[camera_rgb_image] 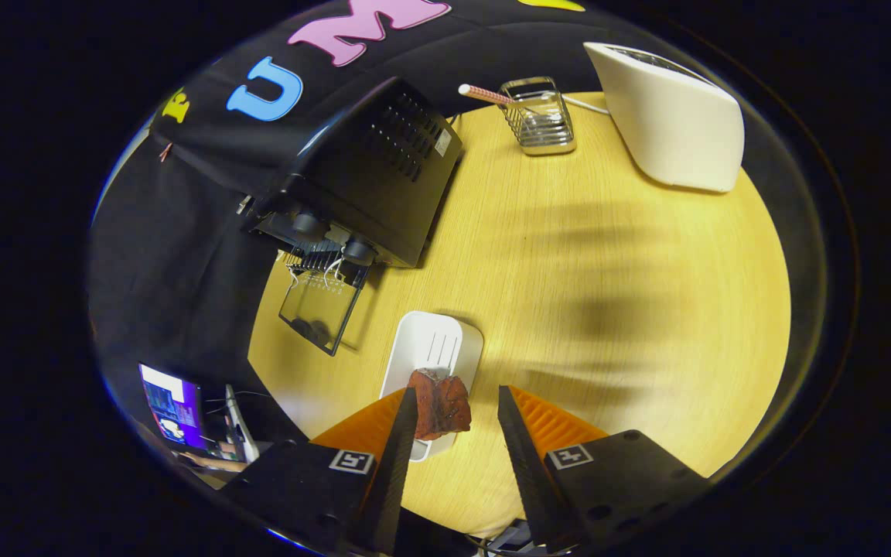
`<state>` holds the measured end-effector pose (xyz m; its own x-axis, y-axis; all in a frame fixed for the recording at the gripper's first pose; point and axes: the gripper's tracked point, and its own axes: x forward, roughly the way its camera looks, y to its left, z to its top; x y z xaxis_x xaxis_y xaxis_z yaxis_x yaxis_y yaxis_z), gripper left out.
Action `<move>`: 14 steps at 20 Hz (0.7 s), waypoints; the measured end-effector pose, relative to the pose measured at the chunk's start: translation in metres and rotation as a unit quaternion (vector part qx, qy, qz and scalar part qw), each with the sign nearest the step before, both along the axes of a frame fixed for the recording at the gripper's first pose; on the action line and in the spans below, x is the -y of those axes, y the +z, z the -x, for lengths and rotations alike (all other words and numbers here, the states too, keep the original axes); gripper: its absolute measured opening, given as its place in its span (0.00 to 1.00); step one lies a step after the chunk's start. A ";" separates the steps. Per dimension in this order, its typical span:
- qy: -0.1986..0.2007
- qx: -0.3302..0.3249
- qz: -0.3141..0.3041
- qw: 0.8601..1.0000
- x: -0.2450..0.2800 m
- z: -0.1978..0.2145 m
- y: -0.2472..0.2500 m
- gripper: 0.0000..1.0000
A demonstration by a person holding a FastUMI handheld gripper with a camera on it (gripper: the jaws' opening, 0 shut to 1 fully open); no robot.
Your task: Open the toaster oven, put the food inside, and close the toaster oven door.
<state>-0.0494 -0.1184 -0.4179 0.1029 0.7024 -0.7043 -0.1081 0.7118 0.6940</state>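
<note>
Worktop scene: toaster oven [368,170] door down; gripper [457,418] fingers apart, meat [439,402] on white tray [434,348] between them; centre before clamping.

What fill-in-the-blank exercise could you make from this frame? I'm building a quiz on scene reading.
1. The toaster oven door is ____.
2. The brown piece of food rests on a white ____.
3. The gripper fingers stand ____, and the food lies between them, next to one finger.
4. The pink straw sticks out of a wire ____, beside the white toaster on the wooden table.

Missing words: open; tray; open; basket
</note>
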 end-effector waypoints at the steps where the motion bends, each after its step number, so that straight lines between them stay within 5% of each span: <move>1: -0.001 -0.021 -0.006 1.000 -0.001 0.003 -0.003 0.53; 3: 0.002 -0.058 -0.034 0.998 -0.005 0.007 -0.001 0.43; 5: -0.010 -0.091 -0.045 0.995 -0.007 0.013 0.000 0.21; 9: -0.007 -0.040 -0.016 0.999 0.005 0.011 0.016 0.17; 14: -0.055 0.086 -0.010 0.995 -0.002 -0.004 0.076 0.17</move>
